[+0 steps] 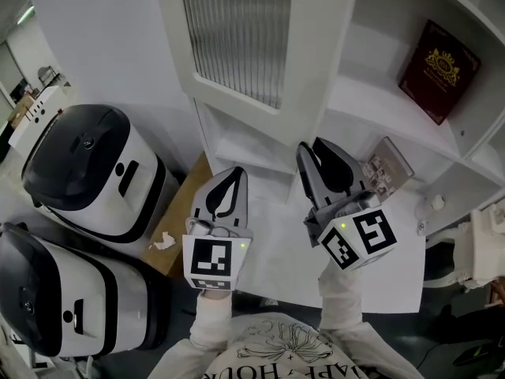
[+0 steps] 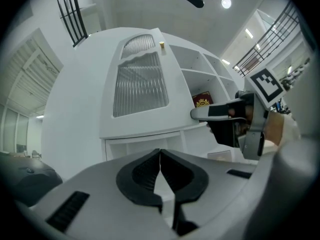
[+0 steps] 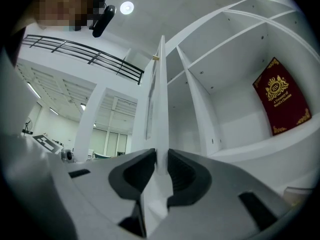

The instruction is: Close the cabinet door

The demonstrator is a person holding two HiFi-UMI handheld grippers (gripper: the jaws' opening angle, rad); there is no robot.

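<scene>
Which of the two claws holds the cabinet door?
The right claw, clamped on the edge of the cabinet door; the left claw is shut and empty.

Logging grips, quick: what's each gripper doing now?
Left gripper: closed, empty.
Right gripper: closed on the door edge.

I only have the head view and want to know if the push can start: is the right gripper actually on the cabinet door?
Observer: Yes. The right gripper view shows the right gripper with its jaws clamped on the edge of the cabinet door, which is seen edge-on.
Operator: And the left one?
Observer: The left gripper has its jaws together with nothing between them. It faces the door's ribbed panel without touching it.
Operator: Any handle on that door?
Observer: A small gold knob sits near the door's top corner.
</scene>
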